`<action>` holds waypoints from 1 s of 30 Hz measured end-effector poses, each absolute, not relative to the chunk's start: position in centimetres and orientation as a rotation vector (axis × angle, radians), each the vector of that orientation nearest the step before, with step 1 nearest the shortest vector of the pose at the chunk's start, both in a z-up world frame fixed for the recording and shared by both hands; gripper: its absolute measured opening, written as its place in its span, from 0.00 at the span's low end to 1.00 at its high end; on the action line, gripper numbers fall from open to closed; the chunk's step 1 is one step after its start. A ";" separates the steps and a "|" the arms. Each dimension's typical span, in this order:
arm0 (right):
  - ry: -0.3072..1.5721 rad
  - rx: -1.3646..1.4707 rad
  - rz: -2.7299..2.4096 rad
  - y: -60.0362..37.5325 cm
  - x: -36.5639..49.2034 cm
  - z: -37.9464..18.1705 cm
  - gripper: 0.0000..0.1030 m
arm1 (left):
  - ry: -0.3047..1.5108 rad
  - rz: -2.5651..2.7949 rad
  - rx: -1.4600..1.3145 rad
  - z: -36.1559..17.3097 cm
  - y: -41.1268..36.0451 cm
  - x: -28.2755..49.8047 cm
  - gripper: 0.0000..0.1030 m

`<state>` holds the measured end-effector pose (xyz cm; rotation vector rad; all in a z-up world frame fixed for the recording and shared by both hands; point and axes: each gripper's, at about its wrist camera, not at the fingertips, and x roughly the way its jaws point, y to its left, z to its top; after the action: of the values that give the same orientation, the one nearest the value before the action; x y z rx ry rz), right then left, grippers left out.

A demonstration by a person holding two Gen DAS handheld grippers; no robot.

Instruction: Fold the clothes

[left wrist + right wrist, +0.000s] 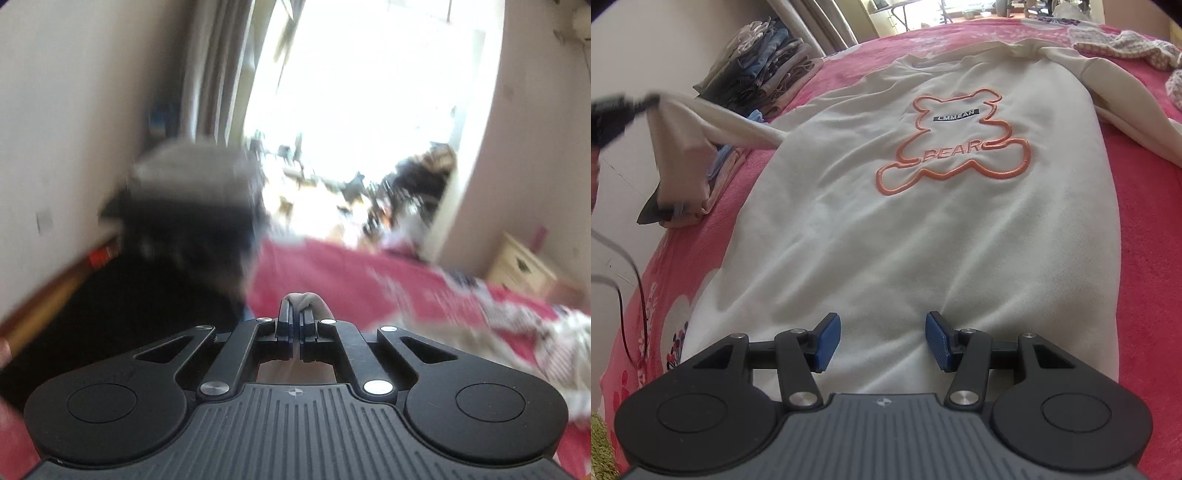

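A white sweatshirt (923,229) with an orange bear outline is laid flat, front up, on a pink bedspread (1152,258). The left gripper (295,317) is seen clamped on a fold of pale fabric; beside the sweatshirt's left edge, its sleeve (701,125) is held lifted off the bed. The right gripper (882,341) is positioned over the sweatshirt's lower hem — jaws roughly half apart, nothing between them. A pile of folded clothes (764,70) is noted beyond the lifted sleeve.
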<state>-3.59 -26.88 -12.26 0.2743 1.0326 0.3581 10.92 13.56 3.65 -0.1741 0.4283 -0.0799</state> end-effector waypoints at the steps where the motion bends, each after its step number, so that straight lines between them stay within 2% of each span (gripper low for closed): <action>1: 1.033 0.273 0.358 -26.8 -3.6 -12.3 0.52 | 0.399 -0.072 -0.161 4.3 13.2 12.0 0.01; 9: 1.038 0.266 0.354 -26.8 -3.5 -12.3 0.52 | 0.266 -0.019 -0.089 6.5 9.1 19.9 0.01; 11: 1.040 0.270 0.353 -26.8 -3.5 -12.4 0.52 | 0.278 0.010 -0.062 5.4 8.1 22.0 0.01; 13: 1.041 0.274 0.354 -26.8 -3.4 -12.4 0.52 | 0.377 0.017 -0.041 2.8 7.4 24.1 0.03; 14: 1.042 0.276 0.355 -26.9 -3.4 -12.4 0.52 | 0.467 0.007 -0.035 0.8 7.1 25.3 0.07; 15: 1.042 0.278 0.356 -26.9 -3.4 -12.4 0.52 | 0.557 -0.003 -0.030 -1.1 6.9 26.4 0.19; 16: 1.042 0.280 0.357 -26.9 -3.4 -12.5 0.52 | 0.651 -0.008 -0.025 -3.2 6.7 27.3 0.26; 19: 1.041 0.286 0.362 -27.0 -3.4 -12.5 0.53 | 0.852 0.000 -0.041 -8.1 7.2 28.2 0.29; 22: 1.041 0.290 0.368 -27.2 -3.4 -12.6 0.53 | 0.851 -0.024 -0.106 -7.8 8.4 27.0 0.31; 28: 1.032 0.315 0.381 -27.3 -3.3 -12.7 0.57 | 0.738 -0.147 -0.162 -2.5 10.0 21.6 0.49; 30: 1.028 0.320 0.381 -27.2 -3.3 -12.8 0.60 | 0.751 -0.222 -0.168 -1.2 10.1 19.2 0.55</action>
<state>-3.35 -27.24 -12.77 0.3196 1.0282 0.3810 19.21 10.06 -1.19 -0.1679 0.7508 -0.2223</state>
